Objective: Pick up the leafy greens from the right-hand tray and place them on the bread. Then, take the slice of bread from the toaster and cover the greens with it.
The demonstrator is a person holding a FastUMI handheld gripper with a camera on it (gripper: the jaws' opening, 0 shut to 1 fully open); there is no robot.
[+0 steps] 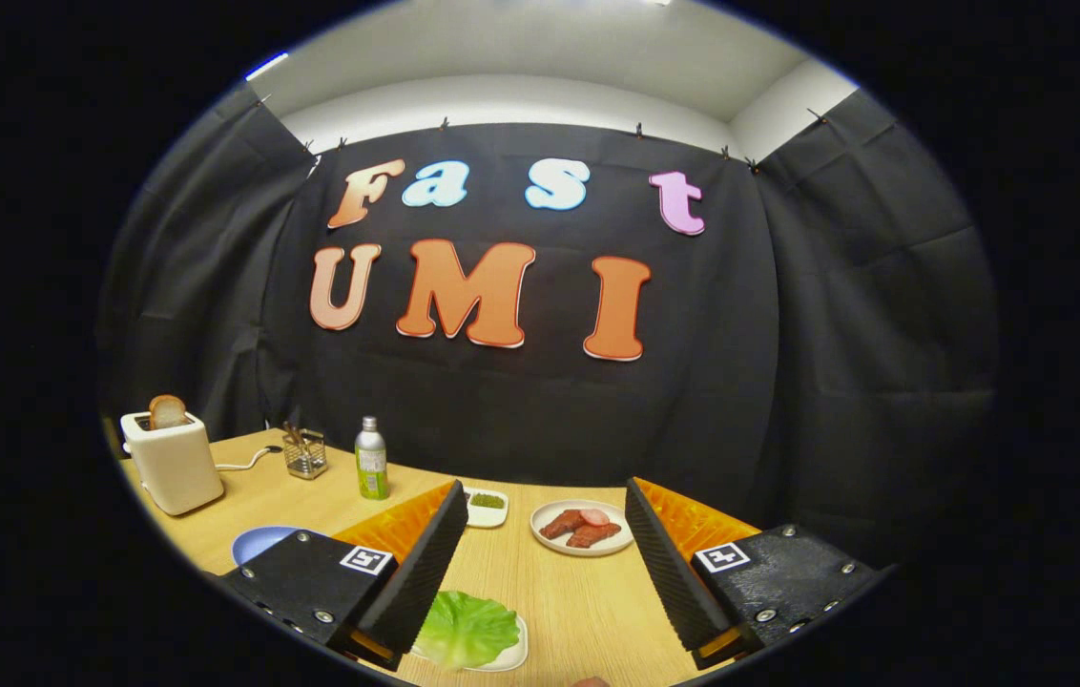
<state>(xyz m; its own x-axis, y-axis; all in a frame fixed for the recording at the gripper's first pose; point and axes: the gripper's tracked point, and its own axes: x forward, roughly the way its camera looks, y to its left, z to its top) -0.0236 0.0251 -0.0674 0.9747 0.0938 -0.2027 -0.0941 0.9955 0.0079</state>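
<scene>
My gripper [545, 563] hovers over the wooden table [540, 582], open, with nothing between its fingers. A green lettuce leaf [466, 628] lies on a white tray [513, 656] just inside my left finger [425, 568], low and close. A cream toaster [175, 462] stands far off to the left on the table, with a browned bread slice [167, 411] sticking up out of its slot. A blue plate [259, 543] peeks out behind the left finger; whatever lies on it is hidden.
Beyond the fingers sit a white plate [548, 521] with pieces of meat [582, 528] and a small white dish [487, 509] of green bits. A green bottle [370, 460] and a wire holder [304, 453] stand toward the back left. The toaster's cord [249, 463] trails beside it.
</scene>
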